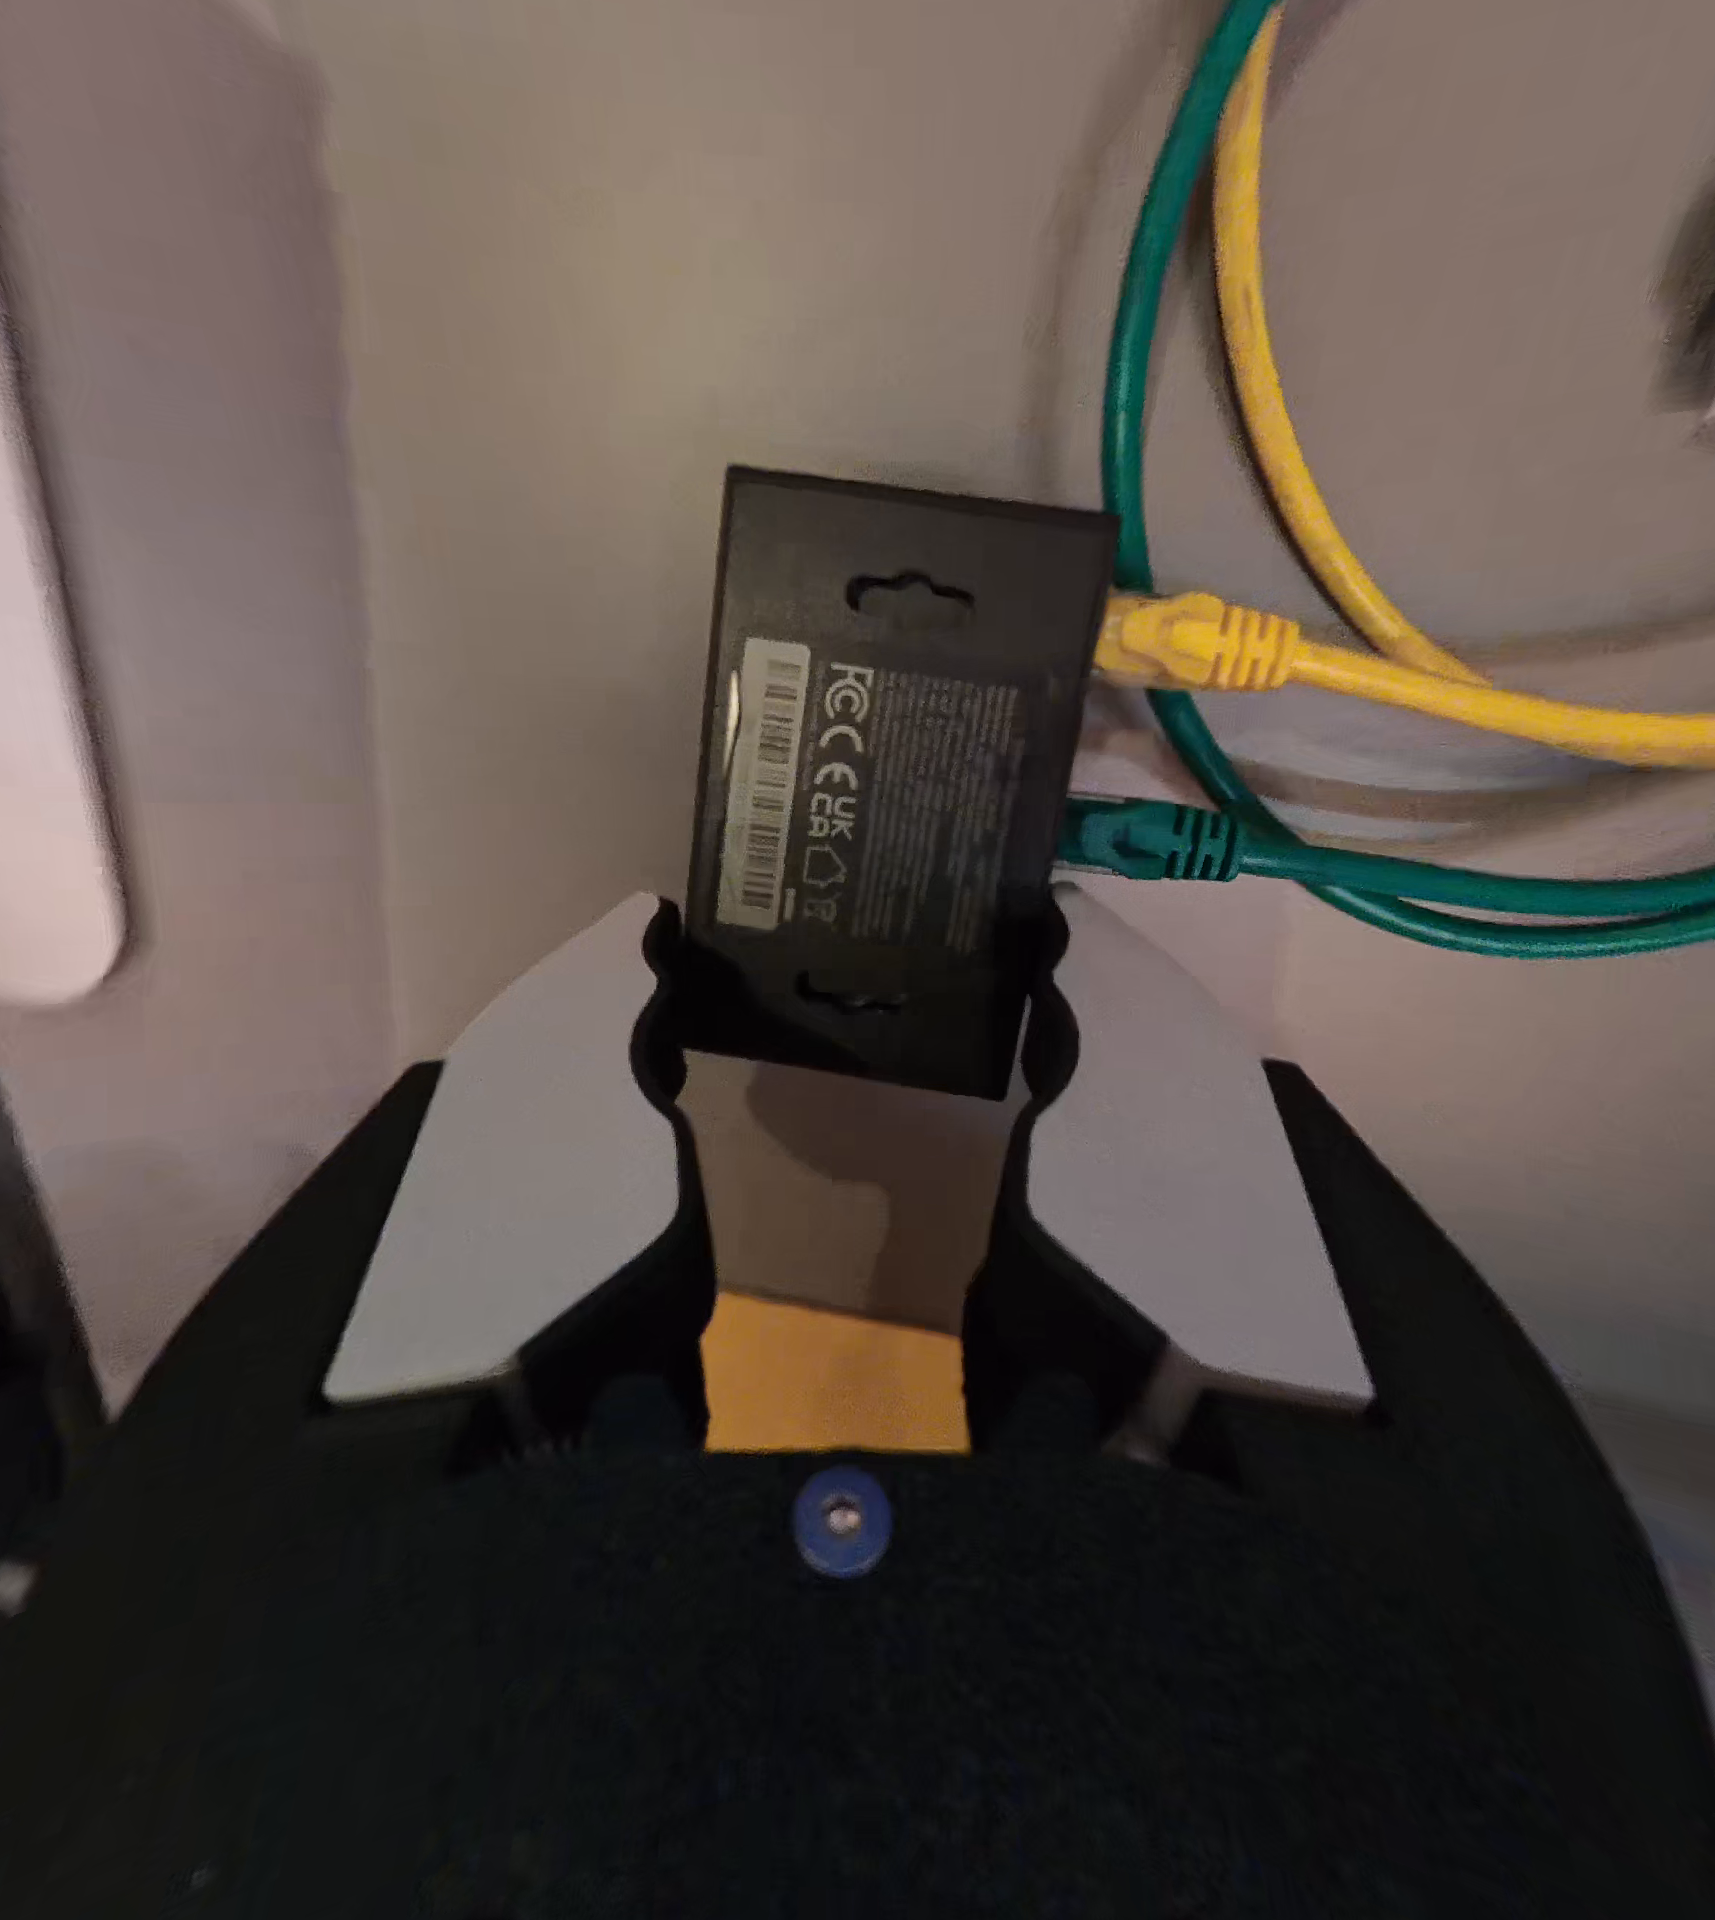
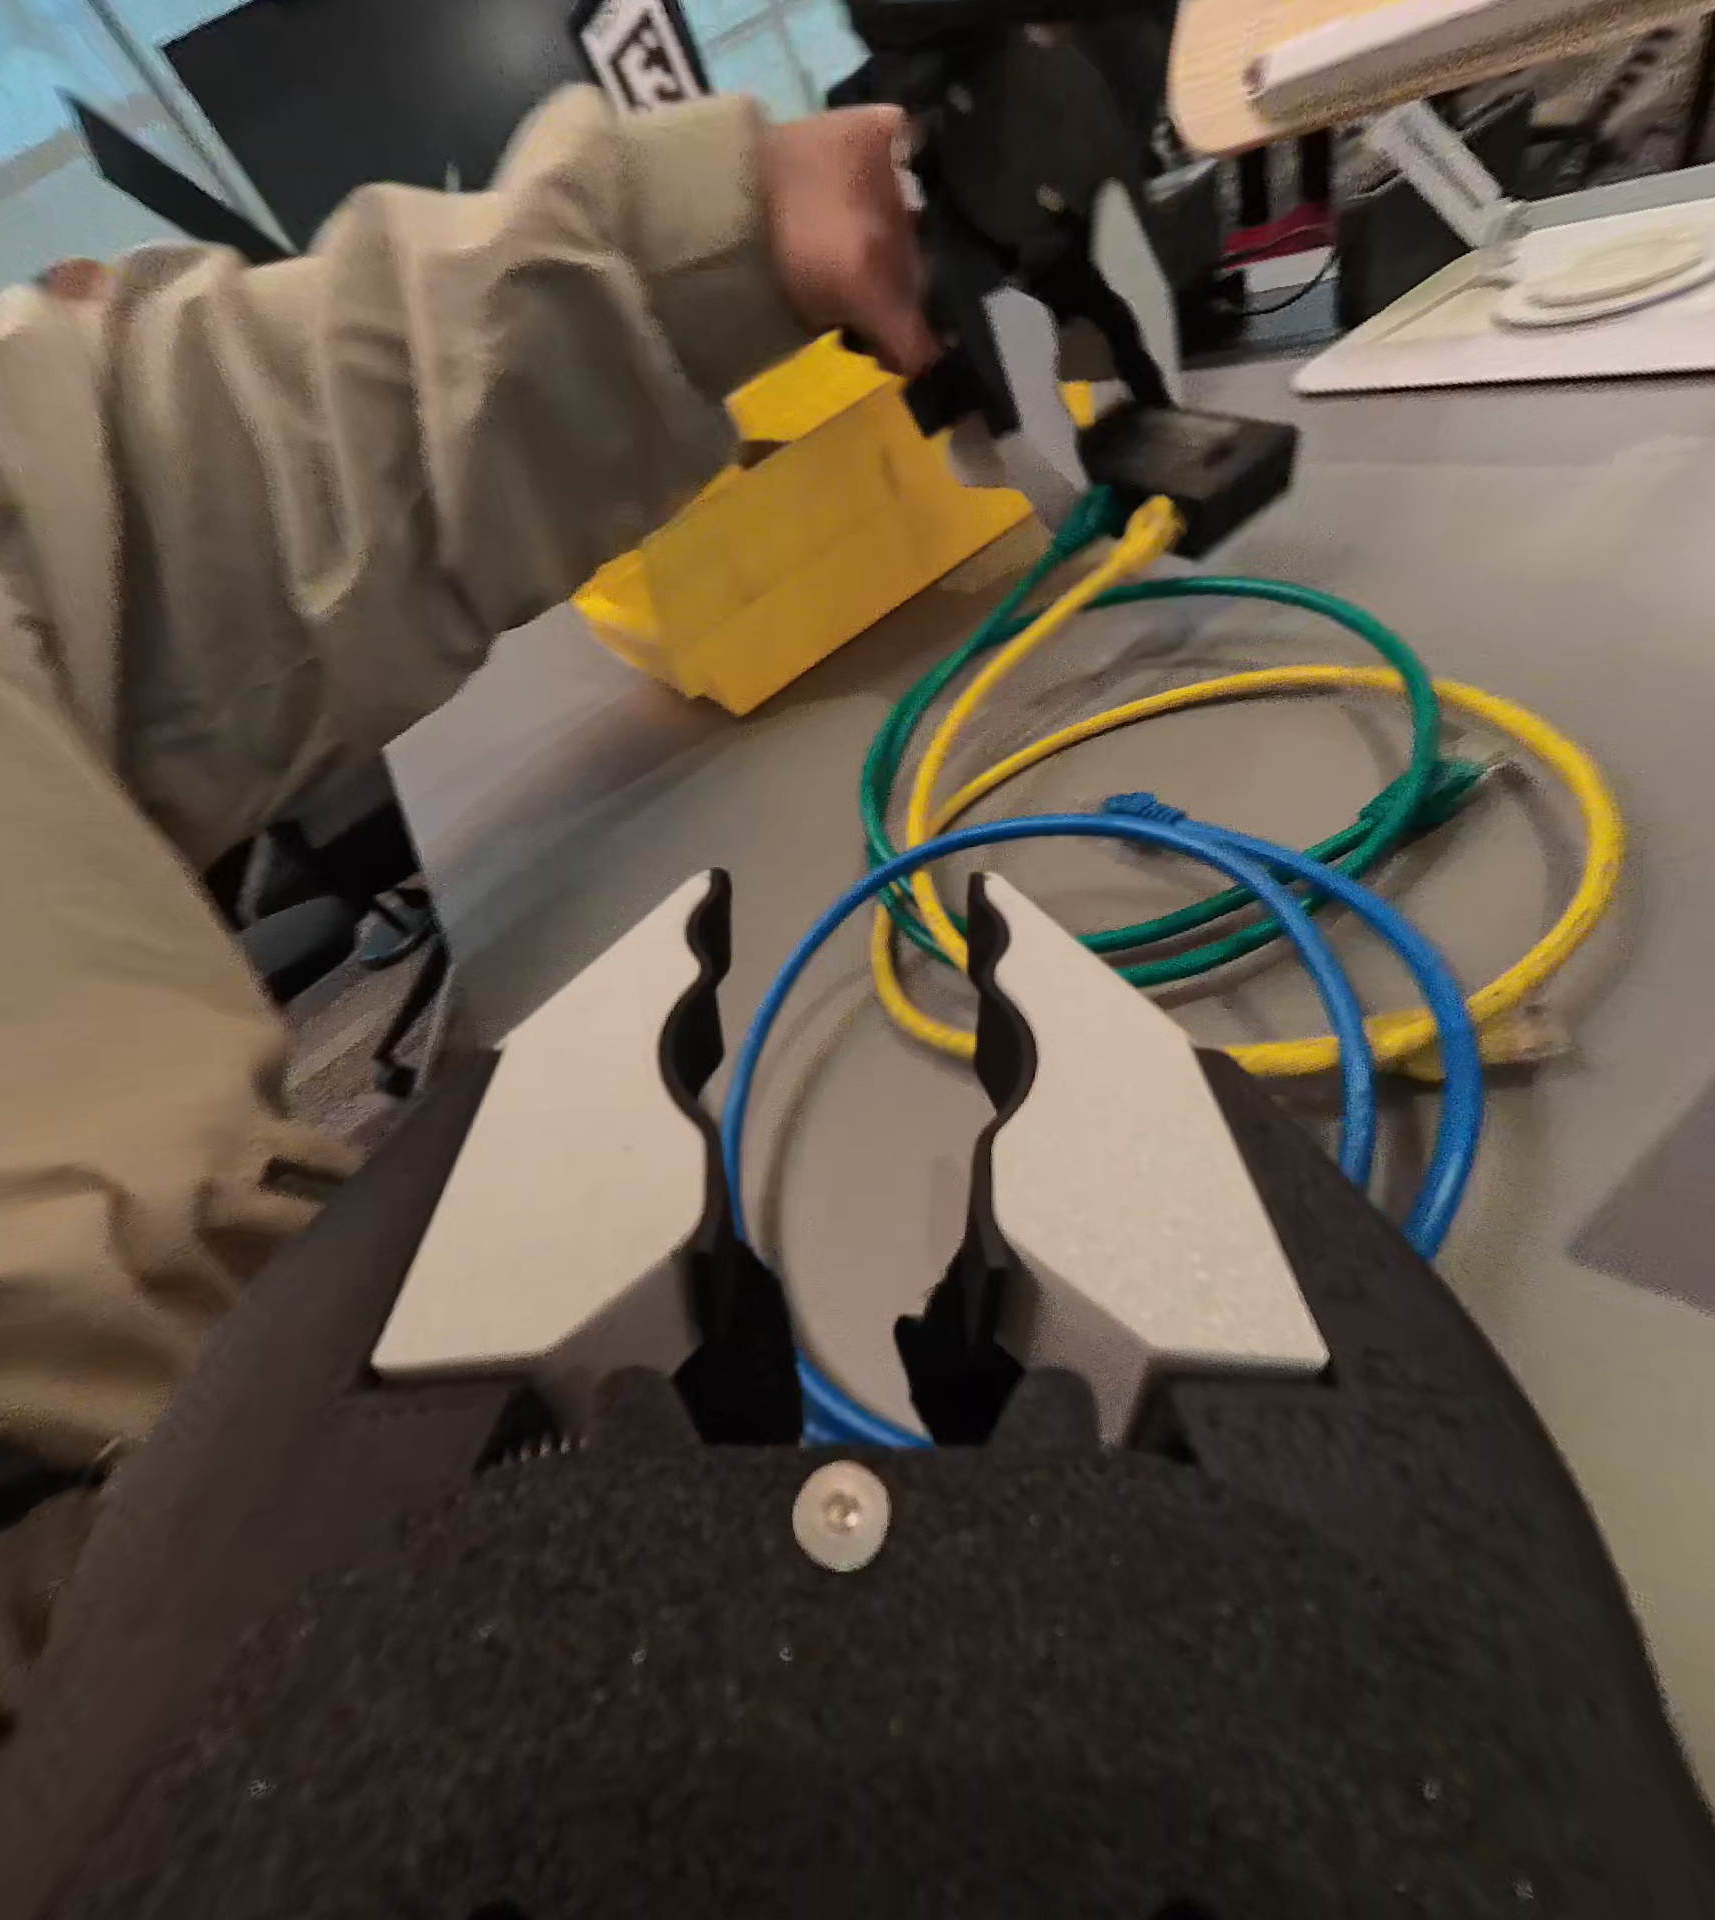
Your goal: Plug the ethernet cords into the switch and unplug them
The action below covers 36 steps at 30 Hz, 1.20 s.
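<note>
Left gripper (image 1: 848,997) pinches the small, light switch (image 1: 894,769) on the grey table (image 1: 520,416), yellow cord (image 1: 1455,696) and green cord (image 1: 1455,883) plugged in. Right gripper (image 2: 848,935), fingers spread, hovers over the limp blue cord (image 2: 1040,831); its stiff plug (image 2: 1139,805) looks the best hold.

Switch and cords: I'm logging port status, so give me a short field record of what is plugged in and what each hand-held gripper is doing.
switch: black, underside up, clamped at its near end by the left hand-held gripper
yellow cord: plugged into switch
green cord: plugged into switch
blue cord: coiled on table, not plugged in
right hand-held gripper: open, over the blue coil
</note>
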### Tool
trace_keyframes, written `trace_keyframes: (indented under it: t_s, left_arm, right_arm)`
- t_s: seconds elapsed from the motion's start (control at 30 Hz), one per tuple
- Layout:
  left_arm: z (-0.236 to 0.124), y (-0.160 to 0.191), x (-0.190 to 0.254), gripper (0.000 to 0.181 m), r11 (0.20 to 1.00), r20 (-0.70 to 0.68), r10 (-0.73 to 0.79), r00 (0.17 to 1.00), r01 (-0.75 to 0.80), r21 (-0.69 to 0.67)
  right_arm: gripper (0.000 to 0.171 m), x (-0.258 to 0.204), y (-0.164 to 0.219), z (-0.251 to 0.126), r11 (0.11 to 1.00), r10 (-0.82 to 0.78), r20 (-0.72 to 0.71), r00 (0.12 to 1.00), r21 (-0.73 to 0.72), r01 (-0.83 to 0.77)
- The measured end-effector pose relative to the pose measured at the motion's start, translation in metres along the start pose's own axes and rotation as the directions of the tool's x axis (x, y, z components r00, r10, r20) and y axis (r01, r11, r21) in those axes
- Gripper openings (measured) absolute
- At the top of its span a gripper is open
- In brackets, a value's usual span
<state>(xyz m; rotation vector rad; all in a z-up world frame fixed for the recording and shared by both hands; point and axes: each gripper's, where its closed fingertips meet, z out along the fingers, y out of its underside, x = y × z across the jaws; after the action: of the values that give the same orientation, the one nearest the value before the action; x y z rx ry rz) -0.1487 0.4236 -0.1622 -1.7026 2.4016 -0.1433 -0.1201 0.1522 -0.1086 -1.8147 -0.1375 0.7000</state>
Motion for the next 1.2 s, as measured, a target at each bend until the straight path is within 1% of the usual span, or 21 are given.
trace_keyframes:
  t_s: [0.03, 0.1, 0.17, 0.23, 0.3, 0.33, 0.4, 0.47, 0.57, 0.63, 0.7, 0.77, 0.83, 0.87, 0.9, 0.93, 1.0, 1.07, 1.1, 1.13, 1.2]
  left_arm:
    - [-0.016, 0.0, -0.009, 0.063, 0.997, 0.074, -0.079, 0.994, 0.077, 0.027]
    - [-0.051, 0.006, -0.02, 0.063, 0.964, 0.188, -0.264, 0.946, 0.251, 0.089]
    - [-0.08, 0.016, -0.014, 0.063, 0.913, 0.184, -0.404, 0.896, 0.382, 0.142]
    - [-0.103, 0.031, -0.013, 0.062, 0.871, 0.185, -0.486, 0.854, 0.457, 0.177]
    - [-0.123, 0.056, -0.025, 0.063, 0.811, 0.206, -0.583, 0.786, 0.548, 0.205]
    - [-0.129, 0.067, -0.026, 0.063, 0.771, 0.169, -0.634, 0.755, 0.598, 0.217]
    - [-0.129, 0.078, -0.011, 0.063, 0.72, 0.072, -0.687, 0.723, 0.664, 0.202]
    - [-0.124, 0.08, 0.012, 0.062, 0.716, 0.019, -0.688, 0.725, 0.676, 0.174]
    - [-0.11, 0.068, 0.049, 0.063, 0.721, -0.077, -0.675, 0.734, 0.679, 0.139]
    - [-0.099, 0.06, 0.065, 0.063, 0.724, -0.111, -0.671, 0.733, 0.68, 0.116]
    - [-0.09, 0.051, 0.077, 0.062, 0.716, -0.162, -0.673, 0.722, 0.691, 0.102]
    - [-0.084, 0.048, 0.082, 0.062, 0.716, -0.169, -0.674, 0.719, 0.692, 0.087]
    - [-0.081, 0.045, 0.081, 0.062, 0.713, -0.163, -0.678, 0.717, 0.695, 0.093]
    - [-0.081, 0.045, 0.08, 0.062, 0.706, -0.166, -0.683, 0.711, 0.701, 0.101]
    - [-0.082, 0.045, 0.077, 0.062, 0.699, -0.16, -0.689, 0.707, 0.706, 0.11]
    - [-0.083, 0.047, 0.072, 0.062, 0.693, -0.147, -0.695, 0.704, 0.71, 0.127]
    - [-0.087, 0.047, 0.061, 0.062, 0.668, -0.128, -0.71, 0.692, 0.72, 0.186]
    - [-0.093, 0.038, 0.056, 0.062, 0.614, -0.194, -0.722, 0.664, 0.744, 0.263]
    - [-0.095, 0.032, 0.058, 0.062, 0.568, -0.26, -0.727, 0.636, 0.769, 0.292]
    - [-0.096, 0.025, 0.062, 0.062, 0.521, -0.333, -0.722, 0.606, 0.794, 0.314]
    - [-0.096, 0.012, 0.071, 0.062, 0.434, -0.461, -0.695, 0.552, 0.833, 0.343]
  right_arm:
    - [0.045, 0.007, -0.007, 0.005, 1.0, 0.003, -0.032, 0.999, -0.006, -0.003]
    - [0.054, 0.016, -0.024, 0.016, 0.999, -0.038, -0.084, 0.996, -0.011, 0.037]
    - [0.056, 0.019, -0.043, 0.026, 0.987, -0.162, -0.144, 0.976, -0.009, 0.162]
    - [0.056, 0.013, -0.059, 0.036, 0.962, -0.271, -0.177, 0.946, -0.032, 0.27]
    - [0.056, 0.003, -0.067, 0.049, 0.942, -0.336, -0.177, 0.925, -0.053, 0.332]
    - [0.057, -0.002, -0.069, 0.055, 0.933, -0.358, -0.181, 0.916, -0.057, 0.354]
    - [0.057, -0.009, -0.068, 0.065, 0.921, -0.389, -0.19, 0.901, -0.058, 0.386]
    - [0.057, -0.009, -0.061, 0.072, 0.903, -0.43, -0.217, 0.877, -0.075, 0.424]
    - [0.056, -0.002, -0.054, 0.078, 0.843, -0.536, -0.28, 0.796, -0.129, 0.522]
    - [0.055, 0.0, -0.051, 0.081, 0.797, -0.601, -0.304, 0.739, -0.164, 0.581]
    - [0.054, 0.001, -0.045, 0.086, 0.746, -0.665, -0.291, 0.688, -0.215, 0.63]
    - [0.054, 0.015, -0.044, 0.087, 0.68, -0.732, -0.337, 0.592, -0.298, 0.67]
    - [0.047, 0.023, -0.049, 0.083, 0.604, -0.79, -0.374, 0.485, -0.347, 0.717]
    - [0.045, 0.025, -0.047, 0.081, 0.59, -0.802, -0.369, 0.471, -0.363, 0.721]
    - [0.045, 0.025, -0.043, 0.08, 0.603, -0.794, -0.357, 0.491, -0.365, 0.709]
    - [0.045, 0.024, -0.037, 0.079, 0.637, -0.769, -0.34, 0.54, -0.348, 0.688]
    - [0.044, 0.012, -0.021, 0.083, 0.747, -0.664, -0.263, 0.7, -0.287, 0.6]
    - [0.044, -0.008, -0.014, 0.086, 0.861, -0.505, -0.192, 0.842, -0.187, 0.473]
    - [0.045, -0.016, -0.014, 0.087, 0.9, -0.433, -0.163, 0.886, -0.138, 0.414]
    - [0.05, -0.018, -0.016, 0.087, 0.919, -0.392, -0.16, 0.906, -0.112, 0.378]
    - [0.055, -0.011, -0.027, 0.086, 0.929, -0.371, -0.195, 0.908, -0.059, 0.366]
